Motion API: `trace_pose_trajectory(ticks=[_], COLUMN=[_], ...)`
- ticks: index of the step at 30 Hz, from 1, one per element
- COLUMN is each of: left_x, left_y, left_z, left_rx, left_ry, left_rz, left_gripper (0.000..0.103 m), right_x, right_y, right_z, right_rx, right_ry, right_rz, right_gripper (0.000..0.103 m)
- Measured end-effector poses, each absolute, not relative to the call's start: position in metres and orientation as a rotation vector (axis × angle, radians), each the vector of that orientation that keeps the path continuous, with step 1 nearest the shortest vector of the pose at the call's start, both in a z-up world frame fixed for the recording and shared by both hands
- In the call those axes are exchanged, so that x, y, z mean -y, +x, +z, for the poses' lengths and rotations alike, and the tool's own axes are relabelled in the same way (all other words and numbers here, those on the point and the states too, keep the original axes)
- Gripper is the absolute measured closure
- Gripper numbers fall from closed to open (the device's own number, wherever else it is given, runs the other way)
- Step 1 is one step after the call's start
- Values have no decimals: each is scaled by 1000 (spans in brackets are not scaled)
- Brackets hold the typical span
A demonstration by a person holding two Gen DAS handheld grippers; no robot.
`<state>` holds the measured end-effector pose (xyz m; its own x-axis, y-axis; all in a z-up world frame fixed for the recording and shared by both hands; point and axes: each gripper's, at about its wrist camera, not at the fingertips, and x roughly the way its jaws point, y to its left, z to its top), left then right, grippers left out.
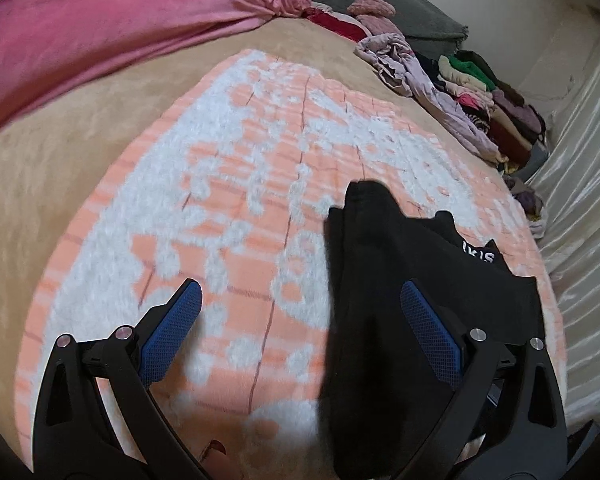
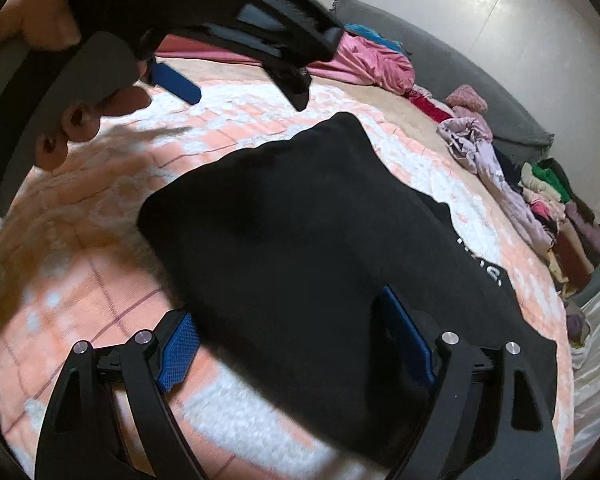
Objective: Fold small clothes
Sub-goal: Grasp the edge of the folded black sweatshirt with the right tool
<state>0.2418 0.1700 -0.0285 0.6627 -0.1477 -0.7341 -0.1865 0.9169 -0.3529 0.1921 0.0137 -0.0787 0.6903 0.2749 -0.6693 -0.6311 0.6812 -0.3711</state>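
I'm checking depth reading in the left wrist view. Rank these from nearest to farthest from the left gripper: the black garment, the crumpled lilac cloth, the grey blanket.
1. Black garment with white lettering, lying between the left gripper jaws.
2. Crumpled lilac cloth, right side, mid-bed.
3. Grey blanket, far end by the wall.

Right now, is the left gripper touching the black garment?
Cannot tell. In the left wrist view the left gripper is open; the black garment overlaps its right finger, but no contact or gap shows plainly.

Both wrist views close above the black garment (image 1: 380, 300), forward.
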Motion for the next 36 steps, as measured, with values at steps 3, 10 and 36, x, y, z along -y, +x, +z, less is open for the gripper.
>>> trace_pose_trajectory(ticks=[3, 10, 36], left_x=[-162, -148, -68], left_y=[252, 288, 308], left_z=[-20, -28, 33], left_rx=[-846, -920, -953], left_ry=[-406, -411, -397], left_rz=[-18, -61, -188], left_gripper=[10, 10, 95], right_x=[-12, 1, 102], right_y=[198, 206, 215], right_z=[-78, -67, -13], right_rx=[-604, -634, -557], right_ry=[-618, -468, 9], right_rz=[538, 637, 673], right_gripper=[33, 89, 94])
